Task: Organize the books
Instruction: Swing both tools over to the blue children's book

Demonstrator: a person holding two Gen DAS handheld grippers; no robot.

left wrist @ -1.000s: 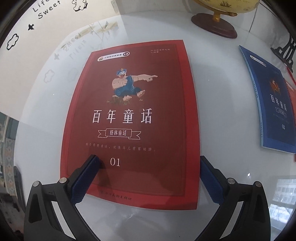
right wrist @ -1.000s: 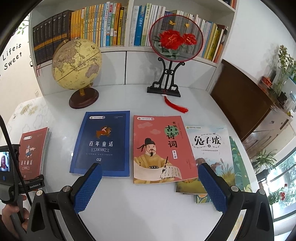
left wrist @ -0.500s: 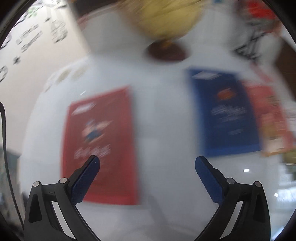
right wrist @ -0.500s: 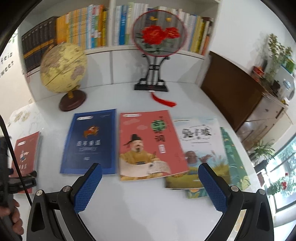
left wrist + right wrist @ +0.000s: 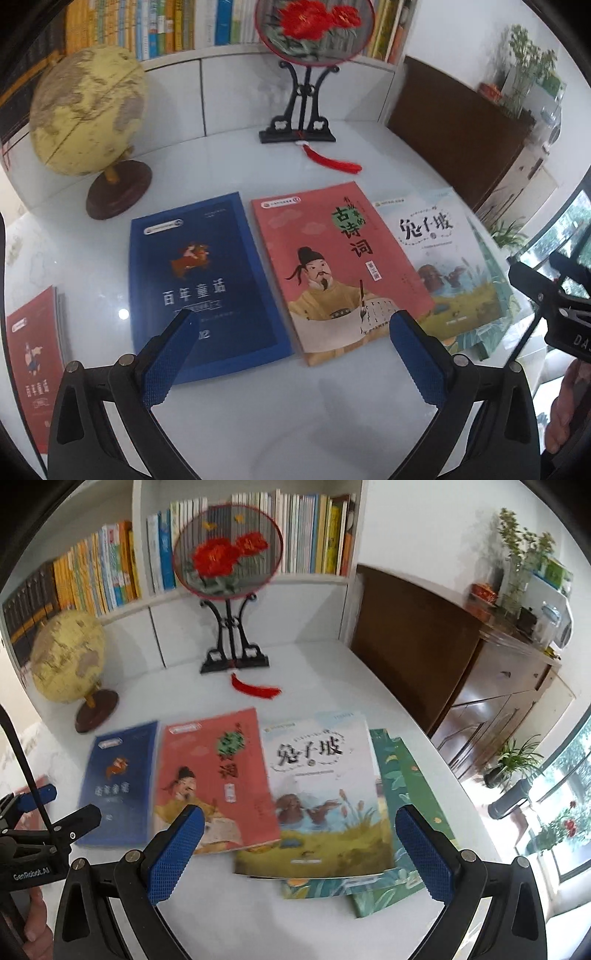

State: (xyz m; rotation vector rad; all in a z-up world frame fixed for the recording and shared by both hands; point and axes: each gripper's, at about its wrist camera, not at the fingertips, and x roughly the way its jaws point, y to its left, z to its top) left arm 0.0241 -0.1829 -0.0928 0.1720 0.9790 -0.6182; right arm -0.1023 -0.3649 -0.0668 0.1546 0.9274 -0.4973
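Observation:
Several books lie flat in a row on the white table (image 5: pixel 295 424). In the left wrist view a red book (image 5: pixel 31 354) sits far left, then a blue book (image 5: pixel 199 280), a pink poetry book (image 5: pixel 332 269) and a white rabbit book (image 5: pixel 447 262). My left gripper (image 5: pixel 290 347) hangs open above the near edges of the blue and pink books, holding nothing. In the right wrist view my right gripper (image 5: pixel 299 845) is open above the white rabbit book (image 5: pixel 325 794), which lies on green books (image 5: pixel 406 797) and beside the pink book (image 5: pixel 214 775) and blue book (image 5: pixel 118 782).
A globe (image 5: pixel 88 118) and a round embroidered fan on a black stand (image 5: pixel 306 44) with a red tassel (image 5: pixel 332 162) stand at the table's back. A full bookshelf (image 5: pixel 240 535) lines the wall. A brown cabinet (image 5: pixel 461 657) stands right. The other handheld gripper (image 5: pixel 33 823) shows at left.
The left gripper has lifted off the red book and swung right, now facing the blue and pink books. The right gripper has shifted right toward the white rabbit book. Both stay open.

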